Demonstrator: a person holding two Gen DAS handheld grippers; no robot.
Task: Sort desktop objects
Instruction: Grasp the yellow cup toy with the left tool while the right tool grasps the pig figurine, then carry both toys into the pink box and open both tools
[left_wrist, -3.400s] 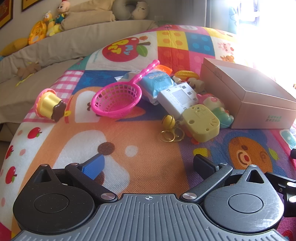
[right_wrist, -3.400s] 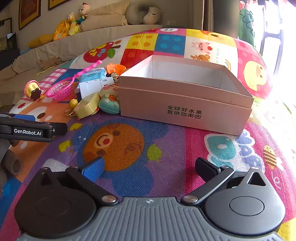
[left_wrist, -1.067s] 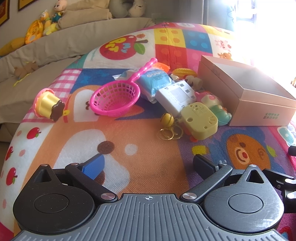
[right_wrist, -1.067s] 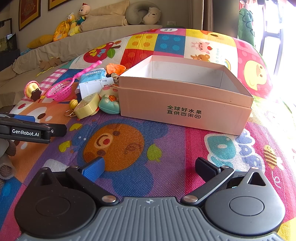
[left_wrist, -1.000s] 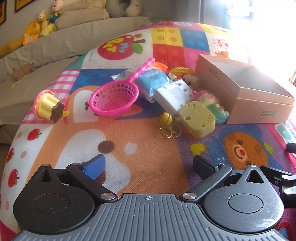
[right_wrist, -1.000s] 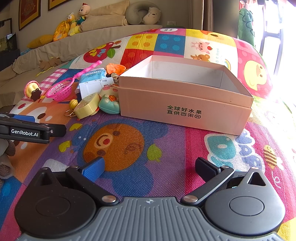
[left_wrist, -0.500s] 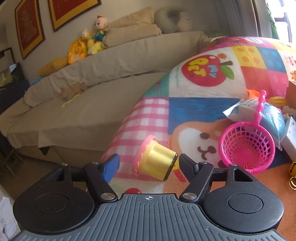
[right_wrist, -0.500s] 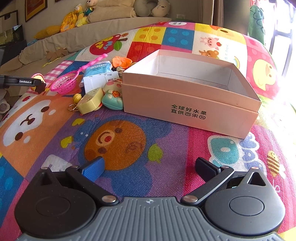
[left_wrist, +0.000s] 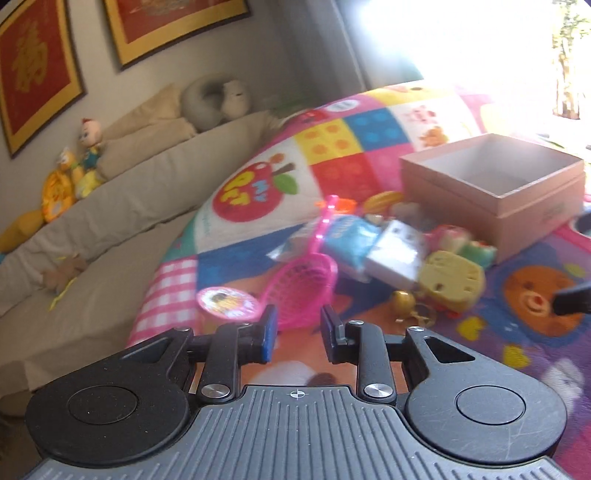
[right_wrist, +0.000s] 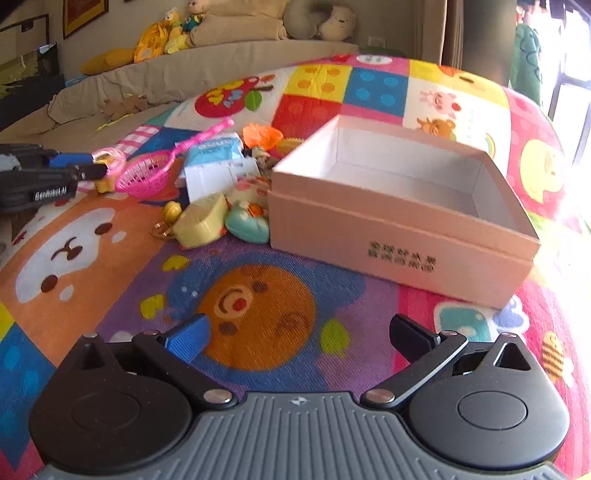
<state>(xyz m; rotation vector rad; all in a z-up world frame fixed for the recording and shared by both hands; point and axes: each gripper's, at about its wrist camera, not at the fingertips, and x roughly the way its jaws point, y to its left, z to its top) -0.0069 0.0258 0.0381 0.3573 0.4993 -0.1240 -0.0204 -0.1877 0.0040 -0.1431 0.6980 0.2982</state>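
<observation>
Two notes: left tongs half-closed, cupcake toy lying at ten o'clock, hold unclear; right tongs gaping, holding nothing.

The toy pile is motion-blurred. The left fingers hide the cupcake toy's body. The box print is unreadable.

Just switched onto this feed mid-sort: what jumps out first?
The open pink box sits right on the play mat, nothing visible inside. Toys crowd its left side, notably a pink scoop net and a yellow toy. The left hand-held gripper hangs beside a pink-topped cup toy; the right hand-held gripper is open over the mat.
</observation>
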